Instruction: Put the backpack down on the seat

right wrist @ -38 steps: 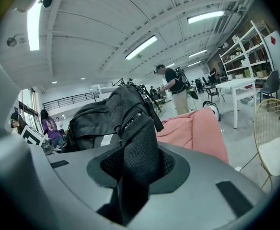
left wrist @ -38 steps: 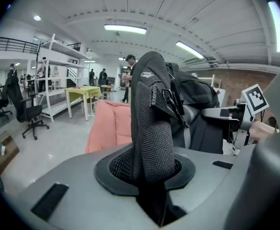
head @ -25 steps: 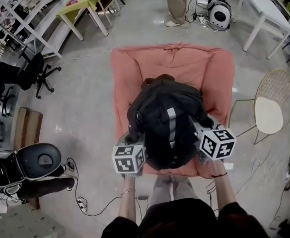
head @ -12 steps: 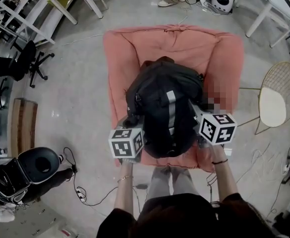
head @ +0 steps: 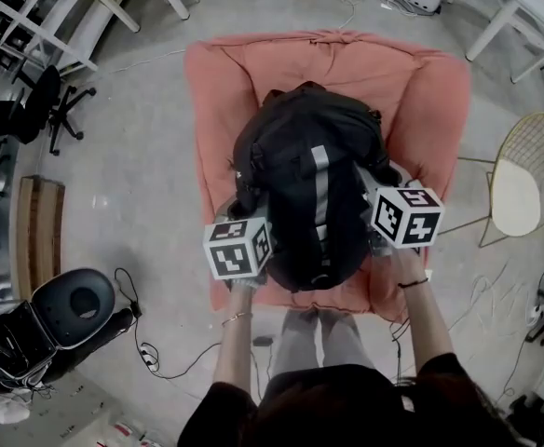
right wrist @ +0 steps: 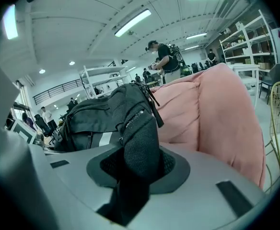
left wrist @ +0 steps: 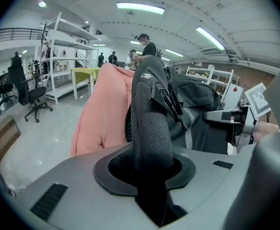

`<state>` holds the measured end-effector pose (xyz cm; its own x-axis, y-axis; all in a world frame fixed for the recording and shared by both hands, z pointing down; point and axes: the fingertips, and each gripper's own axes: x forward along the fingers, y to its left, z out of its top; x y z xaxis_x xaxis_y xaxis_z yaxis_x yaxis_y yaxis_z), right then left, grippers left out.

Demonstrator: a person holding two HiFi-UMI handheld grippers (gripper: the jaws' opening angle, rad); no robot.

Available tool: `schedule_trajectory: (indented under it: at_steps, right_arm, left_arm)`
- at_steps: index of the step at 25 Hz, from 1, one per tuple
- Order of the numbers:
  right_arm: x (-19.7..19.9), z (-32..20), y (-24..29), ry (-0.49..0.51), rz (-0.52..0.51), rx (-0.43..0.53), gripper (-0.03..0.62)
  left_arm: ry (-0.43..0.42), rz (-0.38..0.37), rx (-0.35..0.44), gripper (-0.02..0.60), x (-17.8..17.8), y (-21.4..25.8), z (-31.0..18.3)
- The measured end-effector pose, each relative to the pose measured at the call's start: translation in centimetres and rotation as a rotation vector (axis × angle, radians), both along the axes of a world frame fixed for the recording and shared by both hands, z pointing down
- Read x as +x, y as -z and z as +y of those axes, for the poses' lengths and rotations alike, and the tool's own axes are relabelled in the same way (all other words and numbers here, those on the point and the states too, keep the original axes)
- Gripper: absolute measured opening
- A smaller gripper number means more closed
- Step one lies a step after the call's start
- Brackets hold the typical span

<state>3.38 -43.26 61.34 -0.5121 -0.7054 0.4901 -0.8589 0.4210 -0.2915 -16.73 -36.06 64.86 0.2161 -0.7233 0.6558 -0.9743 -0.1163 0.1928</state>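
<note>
Presently, with left gripper (left wrist: 152, 176) and right gripper (right wrist: 135, 176) clamped on straps (left wrist: 152, 123), the backpack (head: 309, 194) could be toppled by uneven release.

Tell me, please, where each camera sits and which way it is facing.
Head view: on the person's head, facing steeply down onto the backpack on the pink armchair; both arms, the left gripper and right gripper show.
Left gripper view: on the left gripper, facing along its jaws, shut on the backpack's mesh strap; the right gripper shows at right.
Right gripper view: on the right gripper, facing along its jaws, shut on another mesh part; no arm shows.
Shared: all views show backpack and armchair.
</note>
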Motion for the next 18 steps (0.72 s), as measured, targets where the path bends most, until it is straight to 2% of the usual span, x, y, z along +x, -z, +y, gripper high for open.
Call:
schedule_trajectory:
  at_steps: [4, 18]
  right_arm:
    - [-0.3, -1.6, -0.5, -0.014, 0.015, 0.016, 0.103]
    - [-0.8, -6.0, -2.5, -0.063, 0.045, 0.039, 0.135]
  left_arm:
    - [0.041, -0.02, 0.022, 0.114, -0.5, -0.4, -1.5]
    - [0.08, -0.054, 0.04, 0.15, -1.3, -1.8, -5.3]
